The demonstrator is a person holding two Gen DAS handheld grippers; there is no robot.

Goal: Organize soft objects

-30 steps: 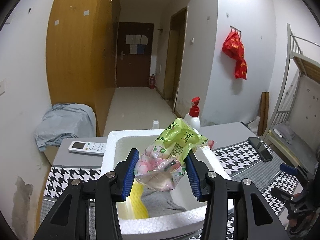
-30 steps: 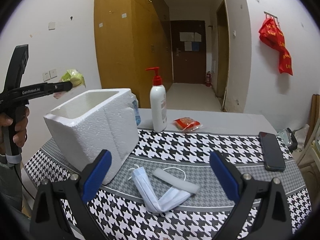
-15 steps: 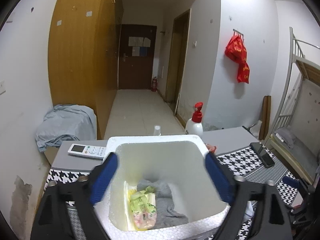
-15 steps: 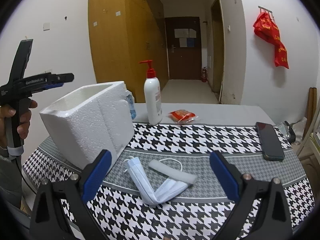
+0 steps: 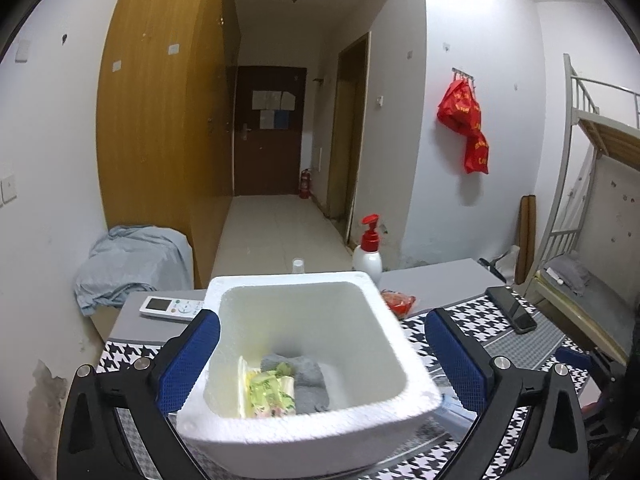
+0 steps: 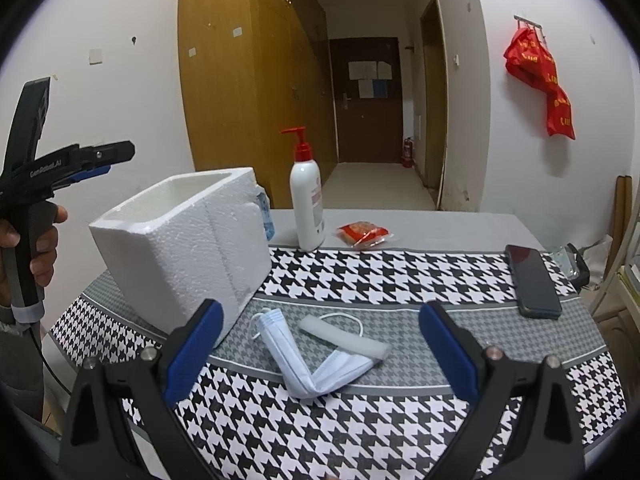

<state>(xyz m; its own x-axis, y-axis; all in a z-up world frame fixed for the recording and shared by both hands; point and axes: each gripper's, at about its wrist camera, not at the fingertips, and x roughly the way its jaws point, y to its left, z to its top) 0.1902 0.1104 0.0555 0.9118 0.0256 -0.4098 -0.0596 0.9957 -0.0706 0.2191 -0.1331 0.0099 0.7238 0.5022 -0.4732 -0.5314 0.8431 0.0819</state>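
The left hand-held gripper [image 5: 320, 360] is hovering wide open and empty above the foam box [image 5: 404, 364], whose near wall is partly hiding the green packet [image 5: 269, 394]; the right hand-held gripper [image 6: 320, 348] is gaping empty over the face mask [image 6: 304, 364].

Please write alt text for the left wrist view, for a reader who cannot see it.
The open left gripper hangs over a white foam box holding a green floral packet and grey cloth. A remote control lies behind the box.
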